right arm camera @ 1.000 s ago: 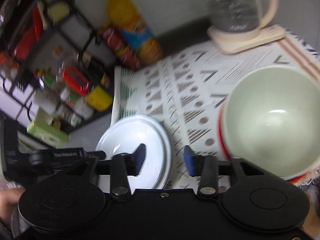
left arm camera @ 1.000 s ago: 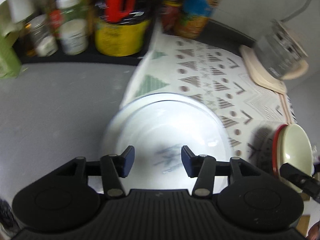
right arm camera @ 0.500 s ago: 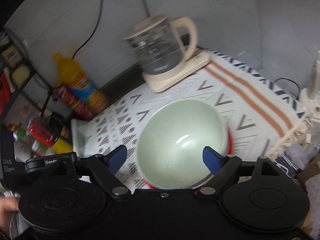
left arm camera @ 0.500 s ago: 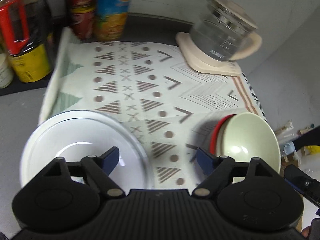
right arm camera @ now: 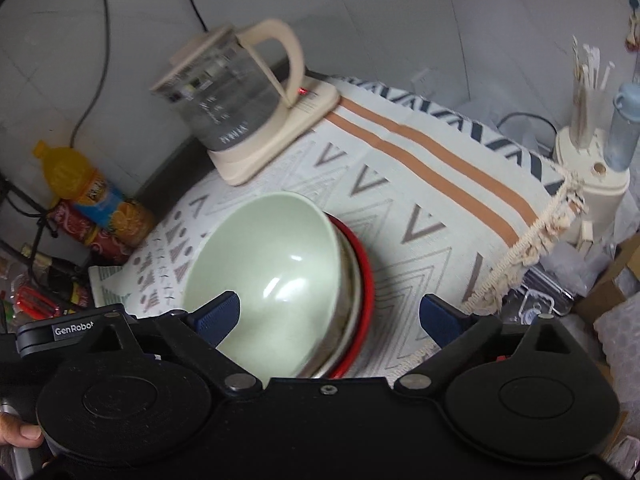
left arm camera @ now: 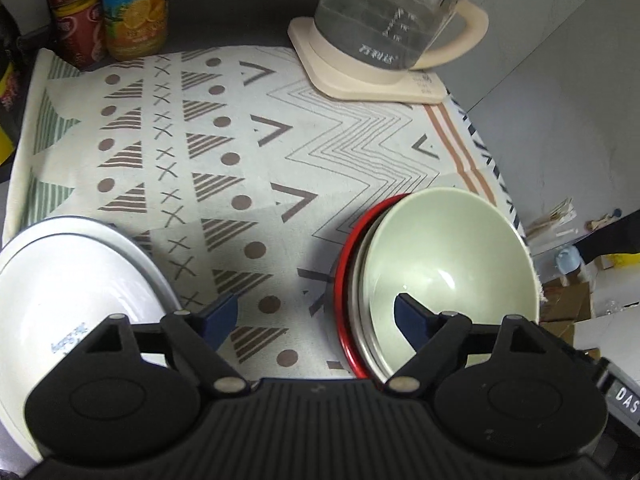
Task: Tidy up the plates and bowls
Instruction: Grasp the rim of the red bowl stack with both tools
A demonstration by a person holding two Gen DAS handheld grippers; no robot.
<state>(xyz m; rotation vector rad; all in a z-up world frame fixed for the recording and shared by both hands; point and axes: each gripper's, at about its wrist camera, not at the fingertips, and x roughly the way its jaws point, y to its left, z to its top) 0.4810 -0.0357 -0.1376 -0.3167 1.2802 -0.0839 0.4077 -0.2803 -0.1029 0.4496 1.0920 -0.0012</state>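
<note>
A pale green bowl (left arm camera: 448,264) sits nested in a metal bowl and a red bowl (left arm camera: 345,280) on the patterned cloth (left arm camera: 240,152). A stack of white plates (left arm camera: 68,280) lies at the cloth's left edge. My left gripper (left arm camera: 316,312) is open and empty, hovering between the plates and the bowls. My right gripper (right arm camera: 330,316) is open wide and empty, just above the green bowl (right arm camera: 272,272), with the red bowl's rim (right arm camera: 366,280) between its fingers.
A glass kettle (left arm camera: 384,24) on a cream base stands at the back right of the cloth. An orange drink bottle (left arm camera: 134,8) and a red can (left arm camera: 76,28) stand at the back left. A cream utensil holder (right arm camera: 592,160) stands beyond the cloth's fringe.
Both grippers opened wider and swung right, from the white plates toward the nested bowls. The right gripper now hovers over the green bowl.
</note>
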